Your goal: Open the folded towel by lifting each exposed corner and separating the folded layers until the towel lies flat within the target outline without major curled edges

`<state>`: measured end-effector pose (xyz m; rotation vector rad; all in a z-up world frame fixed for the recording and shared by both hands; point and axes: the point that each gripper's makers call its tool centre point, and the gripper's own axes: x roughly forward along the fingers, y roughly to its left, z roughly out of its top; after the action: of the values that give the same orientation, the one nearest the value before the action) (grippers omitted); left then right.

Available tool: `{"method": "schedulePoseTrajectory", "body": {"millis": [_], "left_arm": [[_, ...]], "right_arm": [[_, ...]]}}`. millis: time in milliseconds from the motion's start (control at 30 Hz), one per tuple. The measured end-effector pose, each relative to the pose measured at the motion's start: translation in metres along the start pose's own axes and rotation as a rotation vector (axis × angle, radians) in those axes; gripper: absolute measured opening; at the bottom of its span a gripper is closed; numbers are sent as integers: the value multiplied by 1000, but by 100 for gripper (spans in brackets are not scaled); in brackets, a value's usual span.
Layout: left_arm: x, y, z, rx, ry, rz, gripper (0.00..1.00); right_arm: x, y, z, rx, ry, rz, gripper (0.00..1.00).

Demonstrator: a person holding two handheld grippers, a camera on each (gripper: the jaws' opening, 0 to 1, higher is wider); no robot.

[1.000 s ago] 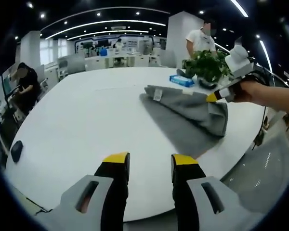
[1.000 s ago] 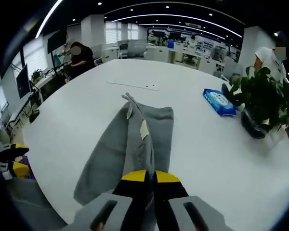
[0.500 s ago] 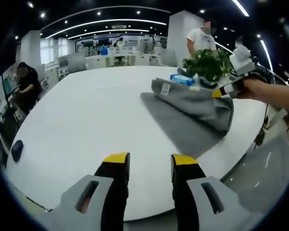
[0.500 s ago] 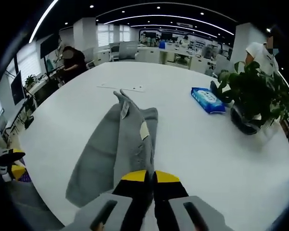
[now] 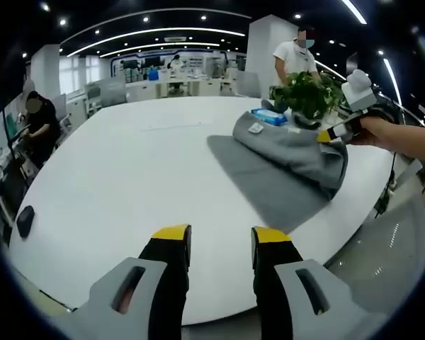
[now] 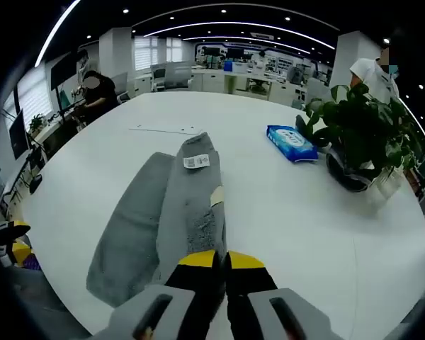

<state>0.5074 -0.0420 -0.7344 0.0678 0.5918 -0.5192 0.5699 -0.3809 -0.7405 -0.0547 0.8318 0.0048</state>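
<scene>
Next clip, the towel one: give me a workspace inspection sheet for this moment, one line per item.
Surface: white round table, mostly bare.
Job's things: grey towel partly folded, one edge lifted off the table; white label on its upper layer. Target outline: cannot tell.
Clutter: blue packet and potted plant beyond the towel; thin flat strip further back.
Grippers: right gripper shut on the towel edge; left gripper open, holding nothing, at the table's near edge.
Cables: nothing seen on the table.
Surroundings: open office, ceiling lights, a seated person and a standing person.
</scene>
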Motion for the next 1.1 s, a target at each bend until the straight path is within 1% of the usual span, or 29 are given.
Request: {"method": "schedulePoseTrajectory", "body": {"millis": [200, 533, 700, 933, 1100], "left_arm": [[0, 0, -1, 2, 4, 2, 33], [1, 2, -2, -1, 14, 9, 33], [1, 2, -4, 6, 23, 10, 33], [2, 2, -6, 8, 36, 13, 33], [2, 3, -7, 5, 42, 20, 33]], "right_arm": [[0, -14, -8, 41, 7, -14, 1], [2, -31, -14, 49, 24, -38, 1], [2, -41, -19, 71, 29, -52, 1], [7, -59, -34, 89, 58, -73, 1], [6, -70, -40, 114, 71, -89, 1]]}}
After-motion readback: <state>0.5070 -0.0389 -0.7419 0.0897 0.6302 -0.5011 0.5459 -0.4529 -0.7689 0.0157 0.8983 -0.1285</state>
